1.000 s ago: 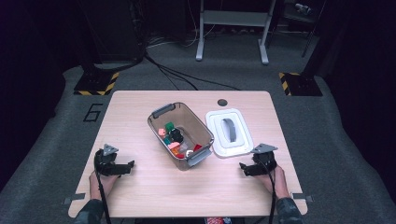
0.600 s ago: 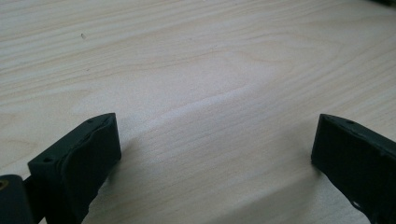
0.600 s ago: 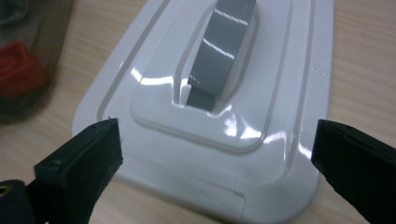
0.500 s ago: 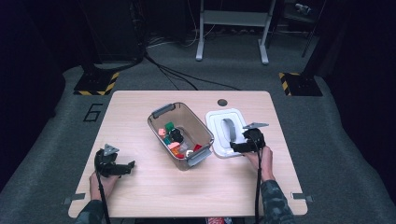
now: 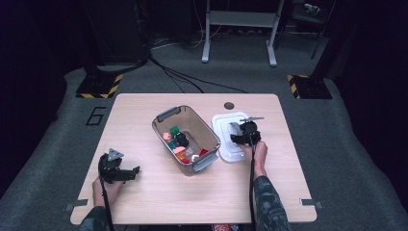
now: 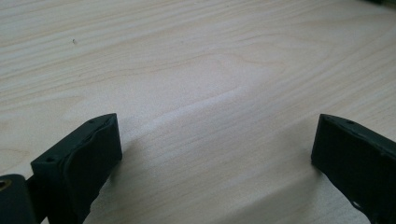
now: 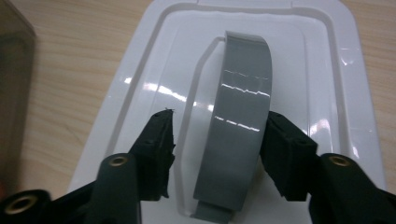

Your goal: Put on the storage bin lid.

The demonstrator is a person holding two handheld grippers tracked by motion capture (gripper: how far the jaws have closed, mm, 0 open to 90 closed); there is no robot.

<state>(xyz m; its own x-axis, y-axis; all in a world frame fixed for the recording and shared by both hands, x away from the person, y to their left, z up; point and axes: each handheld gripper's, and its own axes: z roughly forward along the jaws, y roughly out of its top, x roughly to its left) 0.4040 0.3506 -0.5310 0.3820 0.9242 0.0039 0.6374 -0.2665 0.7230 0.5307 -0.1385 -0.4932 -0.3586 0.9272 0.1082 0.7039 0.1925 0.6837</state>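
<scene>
Right gripper [image 5: 239,135] sits over the white lid [image 5: 226,126], which lies flat on the table [image 5: 159,202] just beside the clear bin [image 5: 167,114]. In the right gripper view the right gripper [image 7: 217,133] straddles the lid's grey handle [image 7: 238,121]: the handle arches up between the two black jaws, one jaw touching or nearly touching its edge, the other with a visible gap to it. Jaws have just been closing, handle between them, but no firm clamp to be seen; they stand partway apart. The white lid [image 7: 336,84] spreads out ahead of and under the jaws, its raised rim running round the handle; the bin's dark wall [image 7: 14,70] is off to one side of the gripper. In the high view the handle [image 5: 235,128] is right at the gripper tip, the person's right hand [image 5: 259,151] behind it. Bin holds small coloured blocks [image 5: 180,147], red, green, orange, and has grey end handles; it is next to the right gripper, on the side toward the left gripper. Left gripper [image 5: 135,170] rests low near the table's near edge, well apart from bin and lid, held in the left hand [image 5: 108,185]. In the left gripper view its jaws stand wide apart with bare wood [image 6: 210,93] between them.
</scene>
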